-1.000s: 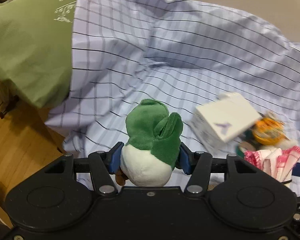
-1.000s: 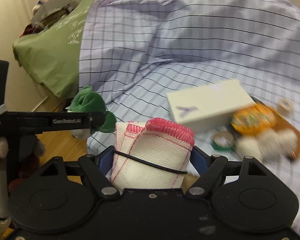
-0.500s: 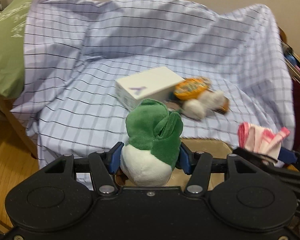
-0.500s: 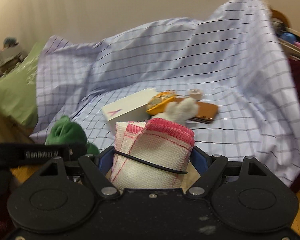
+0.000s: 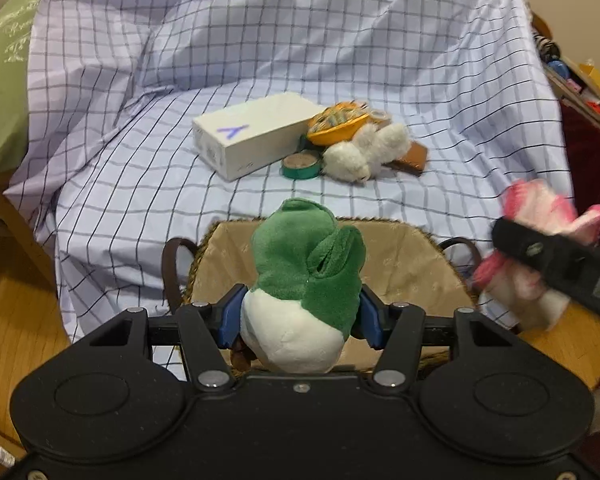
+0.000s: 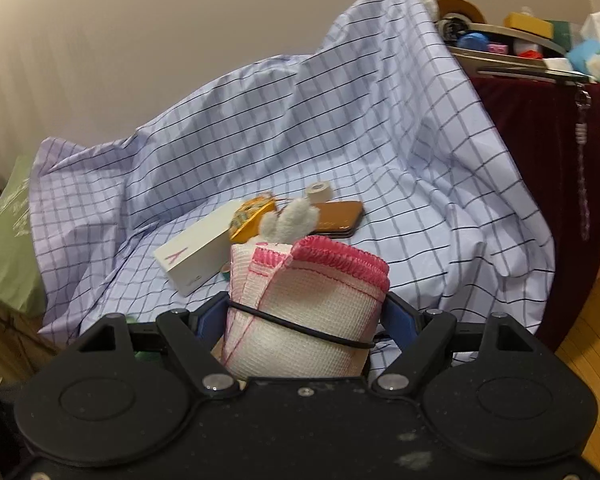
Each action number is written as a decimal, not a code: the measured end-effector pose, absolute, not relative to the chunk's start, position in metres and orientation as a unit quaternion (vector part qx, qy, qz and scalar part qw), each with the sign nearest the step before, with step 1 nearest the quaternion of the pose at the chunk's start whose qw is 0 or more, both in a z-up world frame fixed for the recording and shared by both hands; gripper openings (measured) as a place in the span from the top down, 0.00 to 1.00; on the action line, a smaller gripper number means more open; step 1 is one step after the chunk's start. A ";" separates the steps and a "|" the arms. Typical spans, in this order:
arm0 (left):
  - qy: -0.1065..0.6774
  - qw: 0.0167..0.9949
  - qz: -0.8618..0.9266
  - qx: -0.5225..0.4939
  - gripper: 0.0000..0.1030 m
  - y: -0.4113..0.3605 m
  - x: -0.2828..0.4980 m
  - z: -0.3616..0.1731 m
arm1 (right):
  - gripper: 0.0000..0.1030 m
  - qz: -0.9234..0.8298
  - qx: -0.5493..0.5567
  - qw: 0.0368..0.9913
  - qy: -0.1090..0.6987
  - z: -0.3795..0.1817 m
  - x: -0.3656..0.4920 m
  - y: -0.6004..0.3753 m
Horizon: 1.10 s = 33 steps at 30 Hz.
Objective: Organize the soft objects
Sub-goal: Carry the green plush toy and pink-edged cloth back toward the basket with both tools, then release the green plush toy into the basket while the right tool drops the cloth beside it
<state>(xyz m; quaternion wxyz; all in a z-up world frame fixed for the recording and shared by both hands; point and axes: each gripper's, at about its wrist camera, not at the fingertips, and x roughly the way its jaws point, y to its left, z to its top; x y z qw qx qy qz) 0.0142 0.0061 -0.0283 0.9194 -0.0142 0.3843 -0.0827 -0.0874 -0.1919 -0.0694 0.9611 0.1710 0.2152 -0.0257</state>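
here the left gripper (image 5: 300, 316) is clenched on a green and white plush toy (image 5: 304, 280), its blue pads pressed into both sides, and the toy hangs over the open woven basket (image 5: 416, 268) with the tan lining. right of the basket, the right gripper (image 6: 304, 320) grips a rolled white cloth with pink edging (image 6: 304, 304), bound by a black band, squeezed between its pads. beyond the basket, on the checked sheet (image 5: 140, 184), lie a white box (image 5: 252, 136), a fluffy white plush (image 5: 360, 152), a roll of green tape (image 5: 302, 164) and an orange dish (image 5: 336, 122), clustered close together.
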 end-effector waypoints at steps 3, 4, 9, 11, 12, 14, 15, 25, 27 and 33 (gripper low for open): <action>0.393 0.916 -0.078 -0.026 0.47 0.011 0.018 -0.037 | 0.22 -0.031 0.173 0.959 0.223 -0.073 -0.085 -0.192; 0.396 0.915 -0.078 -0.030 0.47 0.013 0.019 -0.039 | 0.22 -0.030 0.173 0.958 0.226 -0.074 -0.084 -0.191; 0.395 0.915 -0.081 -0.032 0.47 0.015 0.017 -0.045 | 0.22 -0.022 0.163 0.958 0.233 -0.077 -0.083 -0.185; 0.401 0.912 -0.081 -0.035 0.47 0.016 0.018 -0.047 | 0.22 -0.019 0.159 0.959 0.234 -0.076 -0.082 -0.183; 0.406 0.910 -0.080 -0.040 0.47 0.017 0.018 -0.050 | 0.22 -0.017 0.157 0.959 0.235 -0.077 -0.082 -0.182; 0.416 0.905 -0.076 -0.050 0.48 0.021 0.020 -0.054 | 0.22 -0.014 0.155 0.958 0.241 -0.078 -0.079 -0.182; 0.419 0.903 -0.073 -0.054 0.48 0.023 0.021 -0.055 | 0.22 -0.013 0.153 0.957 0.245 -0.079 -0.078 -0.182; 0.426 0.901 -0.072 -0.043 0.48 0.022 0.018 -0.061 | 0.22 -0.002 0.138 0.949 0.284 -0.086 -0.067 -0.177; 0.426 0.901 -0.071 -0.038 0.48 0.021 0.018 -0.061 | 0.22 0.000 0.137 0.947 0.289 -0.088 -0.066 -0.176; 0.429 0.900 -0.070 -0.040 0.48 0.023 0.019 -0.062 | 0.21 0.010 0.130 0.944 0.303 -0.089 -0.064 -0.173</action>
